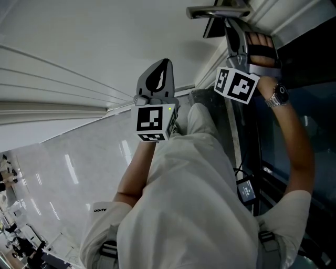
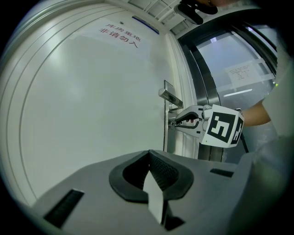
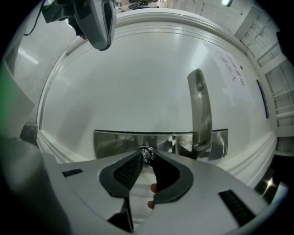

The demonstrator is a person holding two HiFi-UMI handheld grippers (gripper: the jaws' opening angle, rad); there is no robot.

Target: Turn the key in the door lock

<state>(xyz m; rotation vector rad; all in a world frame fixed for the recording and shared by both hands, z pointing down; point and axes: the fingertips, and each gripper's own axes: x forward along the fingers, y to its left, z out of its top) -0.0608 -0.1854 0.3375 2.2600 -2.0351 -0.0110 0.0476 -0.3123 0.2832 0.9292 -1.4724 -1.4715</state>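
The white door (image 2: 82, 101) carries a steel lock plate (image 3: 115, 141) with a lever handle (image 3: 200, 110). A small metal key (image 3: 147, 155) sticks out of the plate beside the handle. My right gripper (image 3: 146, 158) points level at the plate, its jaw tips shut on the key. From the left gripper view, the right gripper (image 2: 177, 121) meets the door's edge just under the handle (image 2: 171, 97). My left gripper (image 2: 149, 153) hangs back from the door, shut with nothing in it. In the head view the left gripper (image 1: 160, 73) is at centre and the right gripper (image 1: 231, 23) reaches up to the handle (image 1: 215, 11).
A dark-framed glass panel (image 2: 229, 59) stands right of the door. Red print (image 2: 120, 36) runs across the door's upper part. The person's pale trousers (image 1: 184, 173) fill the lower middle of the head view, above a glossy floor (image 1: 58, 173).
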